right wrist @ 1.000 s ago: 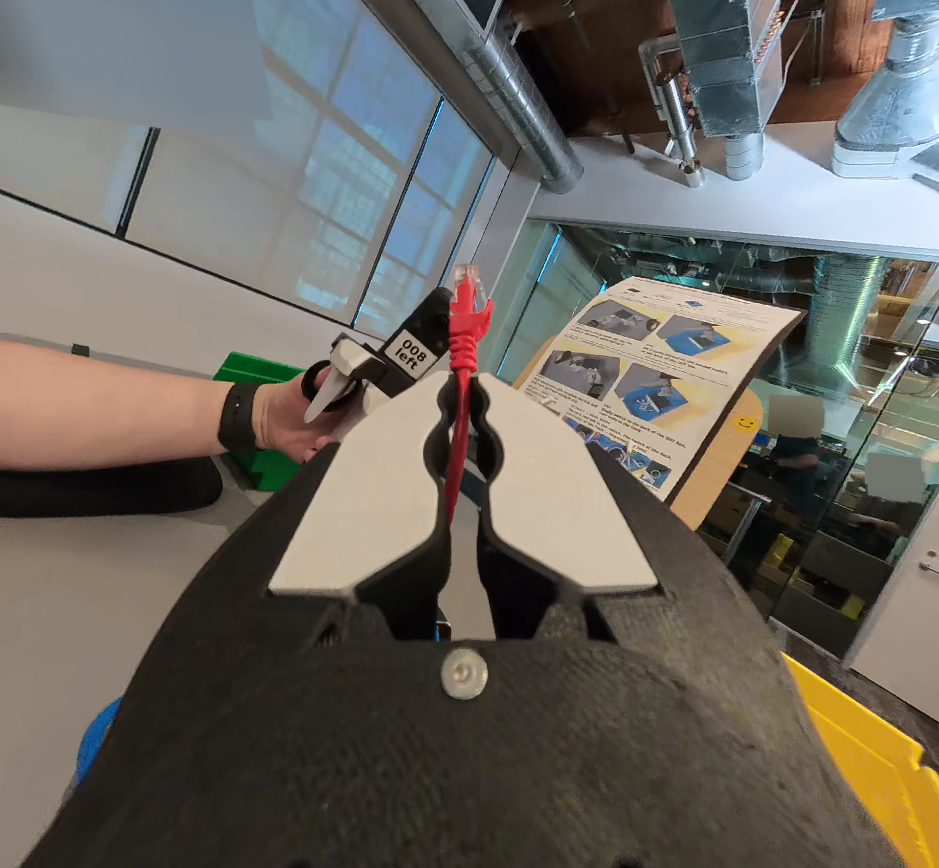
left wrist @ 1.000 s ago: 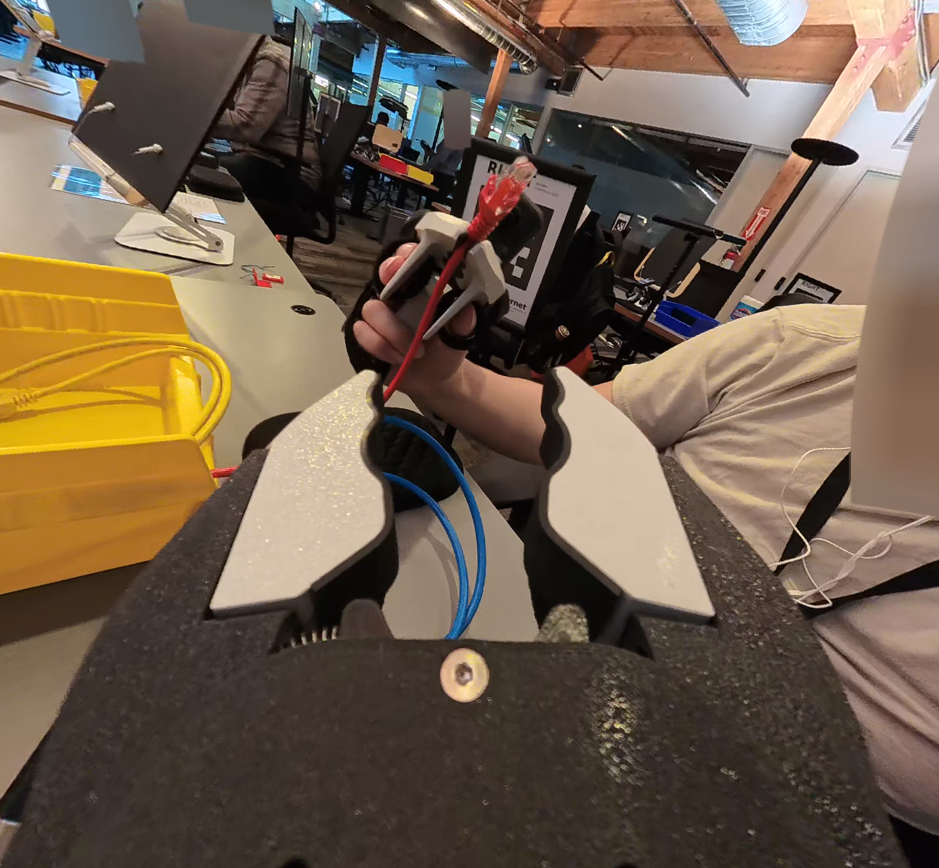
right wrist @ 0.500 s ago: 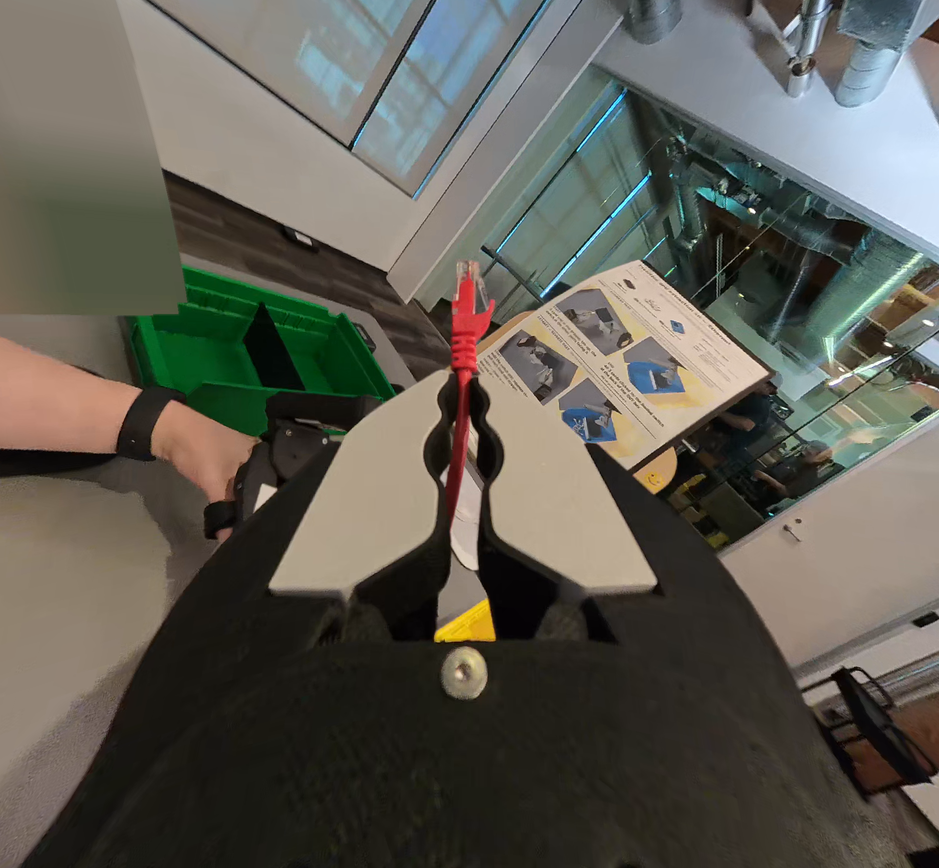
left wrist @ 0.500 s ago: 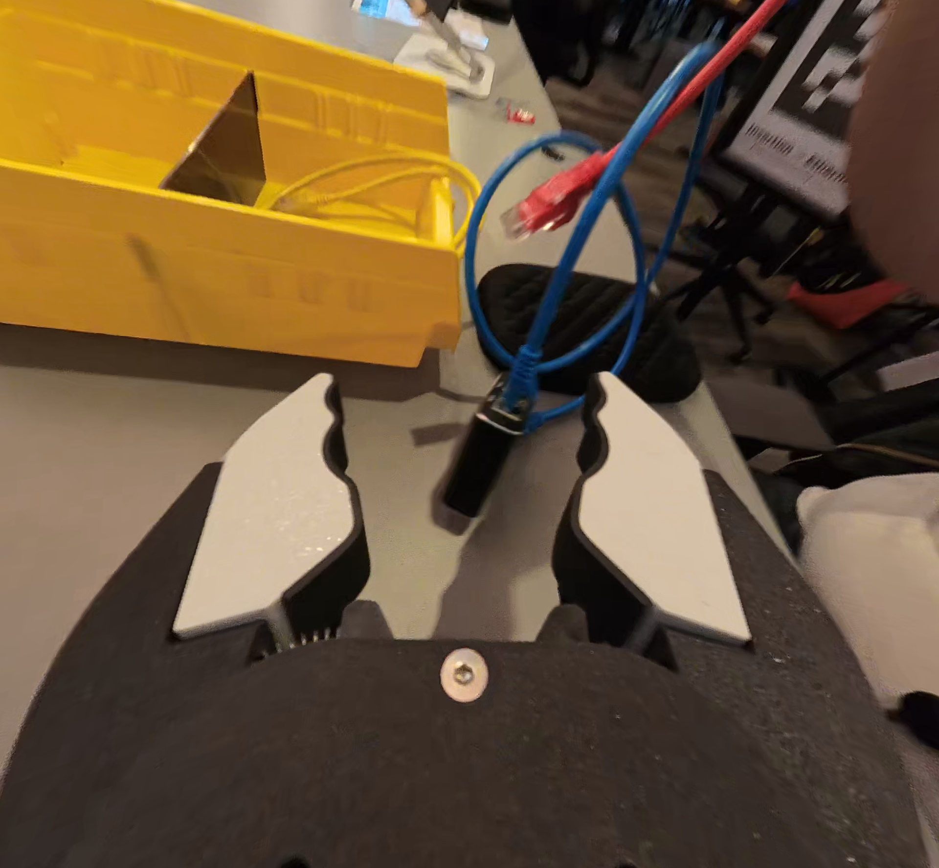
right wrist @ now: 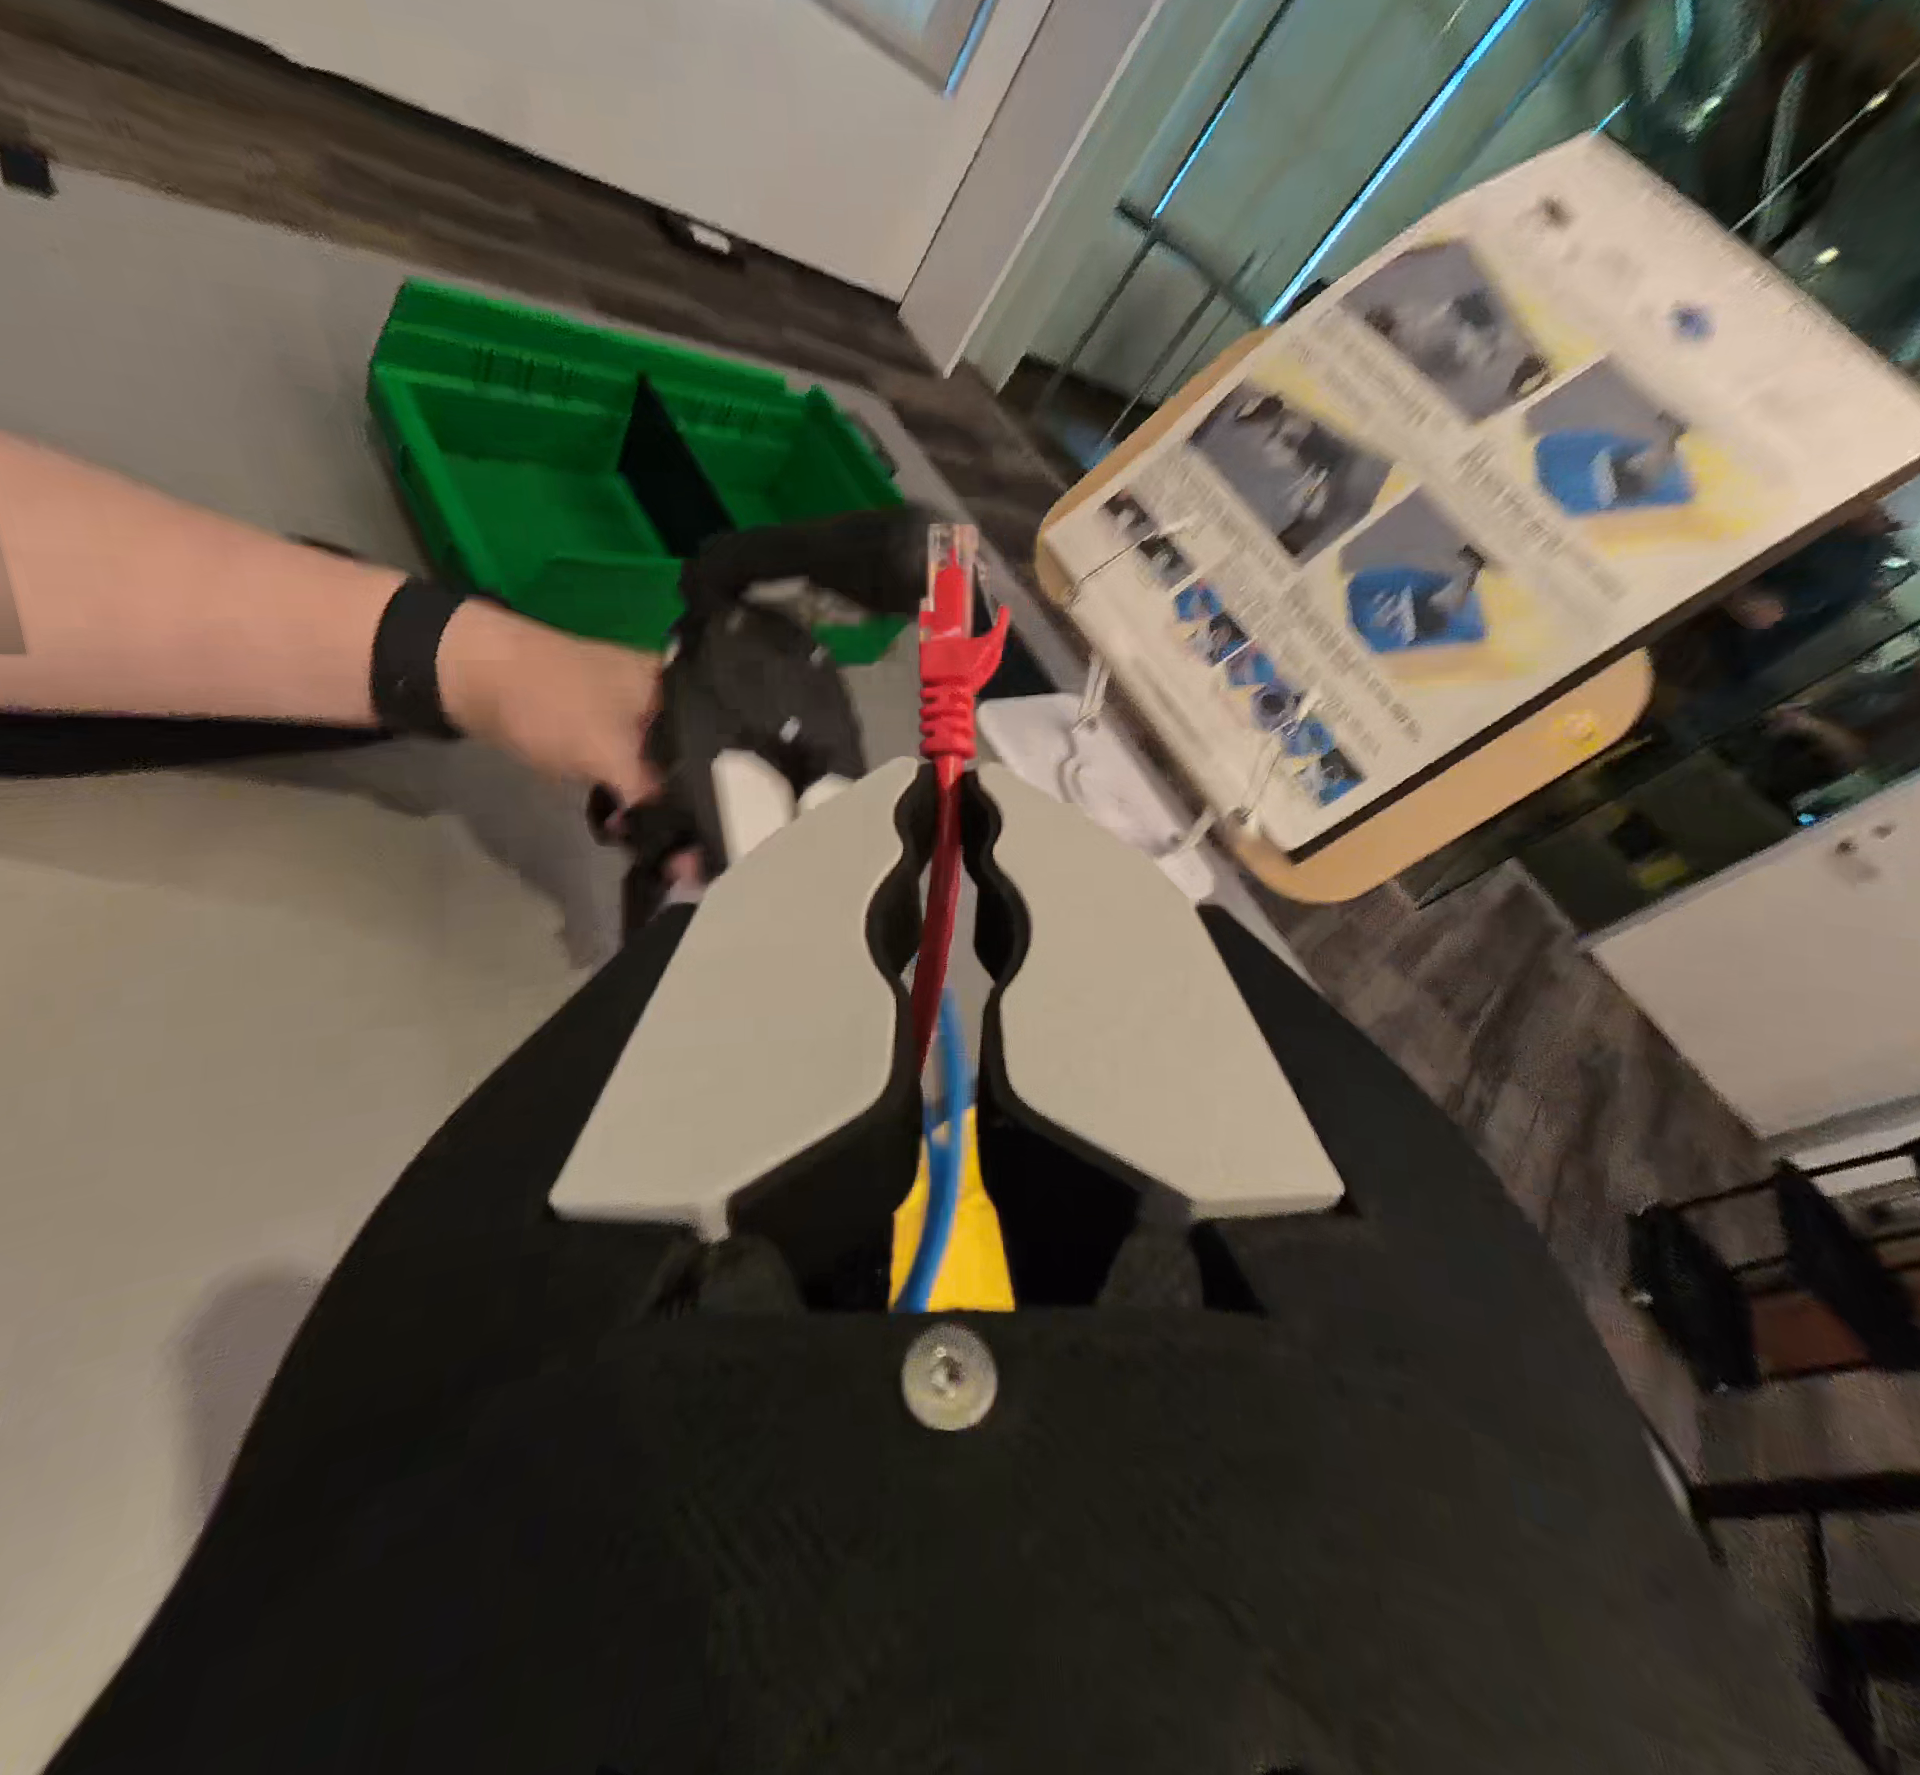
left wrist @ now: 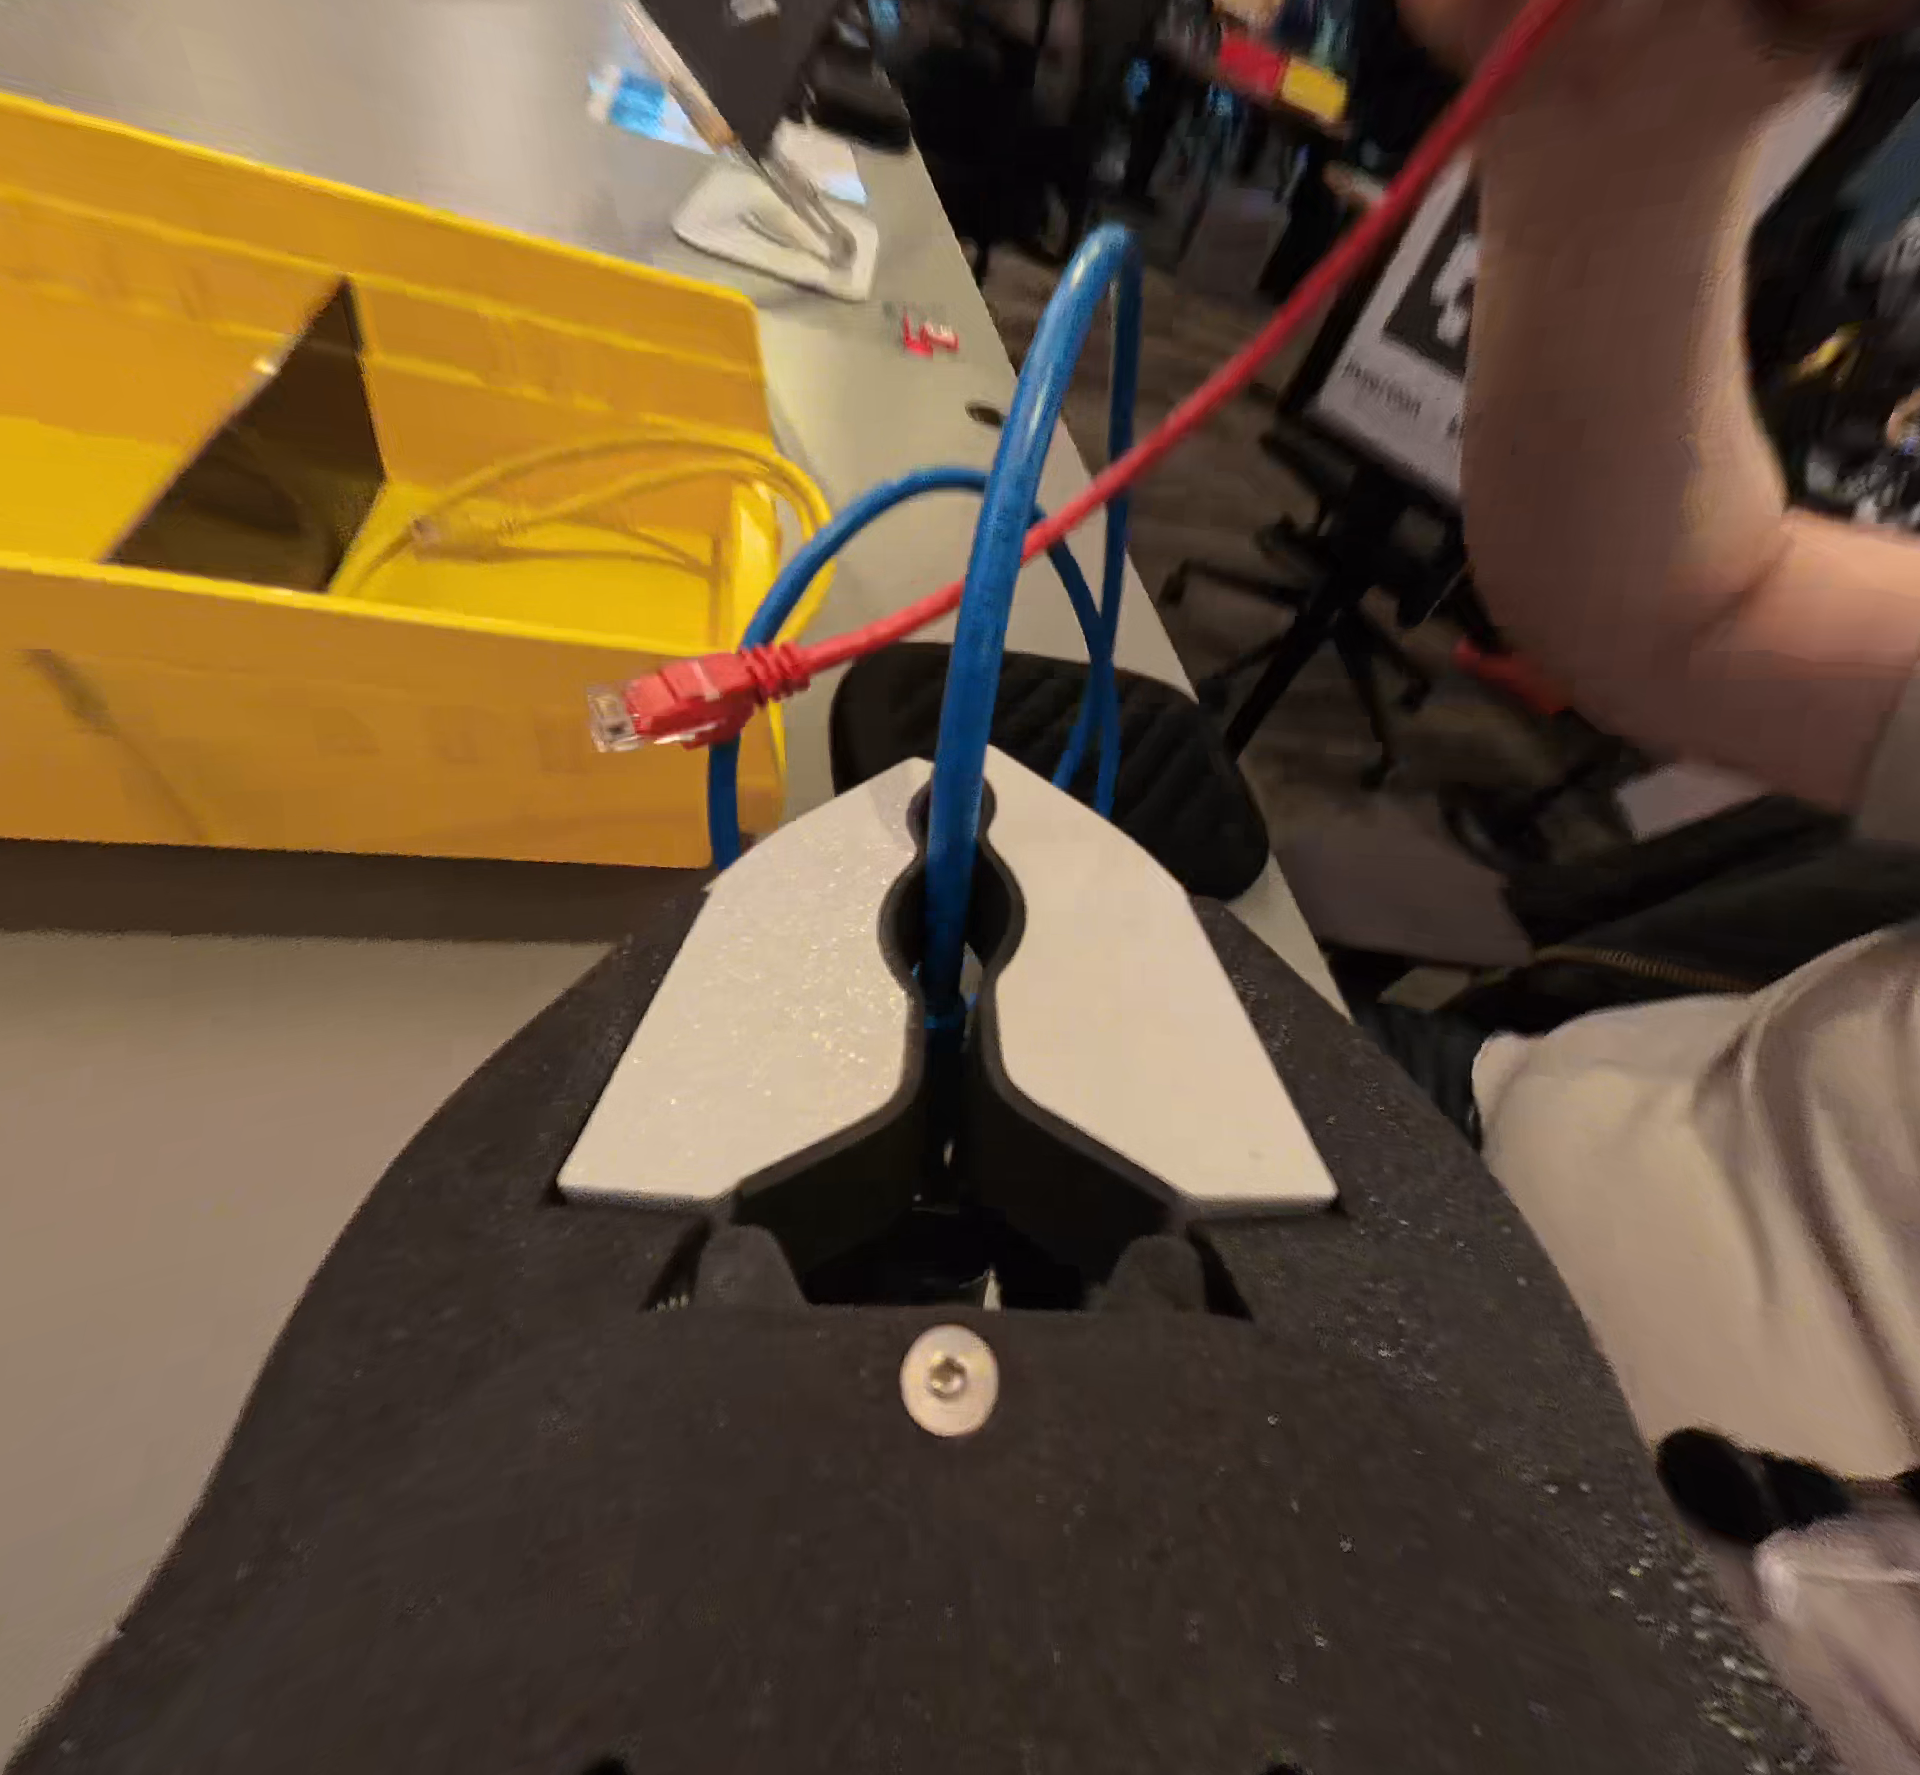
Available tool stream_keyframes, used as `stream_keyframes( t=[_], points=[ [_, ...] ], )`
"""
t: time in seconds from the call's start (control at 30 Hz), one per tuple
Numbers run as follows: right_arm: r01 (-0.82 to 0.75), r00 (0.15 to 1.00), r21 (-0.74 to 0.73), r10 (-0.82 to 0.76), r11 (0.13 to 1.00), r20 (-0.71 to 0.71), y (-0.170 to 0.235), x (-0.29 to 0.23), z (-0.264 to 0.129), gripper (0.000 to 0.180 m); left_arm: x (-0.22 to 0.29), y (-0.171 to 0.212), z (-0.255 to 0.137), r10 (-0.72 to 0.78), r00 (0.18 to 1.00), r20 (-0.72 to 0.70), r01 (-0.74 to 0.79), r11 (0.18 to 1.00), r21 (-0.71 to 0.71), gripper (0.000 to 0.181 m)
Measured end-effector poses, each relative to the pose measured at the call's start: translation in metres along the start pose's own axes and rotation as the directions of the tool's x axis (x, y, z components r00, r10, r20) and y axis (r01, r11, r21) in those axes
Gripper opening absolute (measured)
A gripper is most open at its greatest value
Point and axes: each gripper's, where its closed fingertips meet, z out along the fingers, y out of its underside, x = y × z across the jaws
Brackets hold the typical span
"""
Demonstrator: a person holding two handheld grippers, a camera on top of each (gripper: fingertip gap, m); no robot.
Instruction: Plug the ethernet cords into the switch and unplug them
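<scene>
The right gripper [right wrist: 951, 780] has its fingers clamped on the red cord [right wrist: 943, 852], plug forward for insertion; the left gripper [left wrist: 951, 790] pinches the blue cord [left wrist: 971, 686] near the yellow bin [left wrist: 364, 707], apparently steadying it.

Even, soft indoor light; motion blur and wide-angle distortion in both views.
Faint shadows fall on the grey worktop [left wrist: 260, 1050] beneath the yellow bin [left wrist: 343, 686]. Far background and raised forearm [left wrist: 1621, 437] smeared; instruction board [right wrist: 1455, 520] blurred, window wall [right wrist: 1299, 94] bent. Near gripper fingers [left wrist: 790, 987] sharp, slight speckled sheen.
</scene>
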Motion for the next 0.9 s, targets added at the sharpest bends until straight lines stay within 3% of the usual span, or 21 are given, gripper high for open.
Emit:
stream_keyframes(
  t=[0.07,0.17,0.33,0.47,0.67,0.9],
  points=[
    [-0.039,0.998,0.036,0.036,0.999,0.06,0.003,-0.021,-0.005,0.005,-0.012,-0.002,-0.015,-0.048,0.998,0.044,0.048,0.999,0.008,0.0],
    [-0.09,0.993,0.167,0.076,0.982,0.088,-0.025,-0.03,-0.021,0.006,-0.028,0.013,-0.027,-0.025,0.992,0.12,0.034,0.997,-0.073,0.0],
    [-0.176,0.983,0.338,0.147,0.924,0.11,-0.087,0.01,-0.056,0.005,-0.037,0.027,-0.035,-0.003,0.984,0.178,0.034,0.985,-0.172,0.0],
    [-0.117,0.991,0.308,0.133,0.944,-0.032,-0.092,0.066,-0.072,0.005,-0.03,0.035,-0.035,0.002,0.99,0.139,0.03,0.973,-0.229,0.0],
    [-0.013,0.968,0.161,0.054,0.987,-0.246,-0.035,0.133,-0.078,0.005,-0.008,0.04,-0.038,0.058,0.996,0.061,-0.036,0.947,-0.319,0.0],
    [-0.13,0.953,-0.242,0.053,0.961,-0.3,0.094,0.147,-0.047,0.005,0.022,0.022,-0.045,0.066,0.992,-0.107,-0.087,0.974,-0.211,0.0]
  ],
)
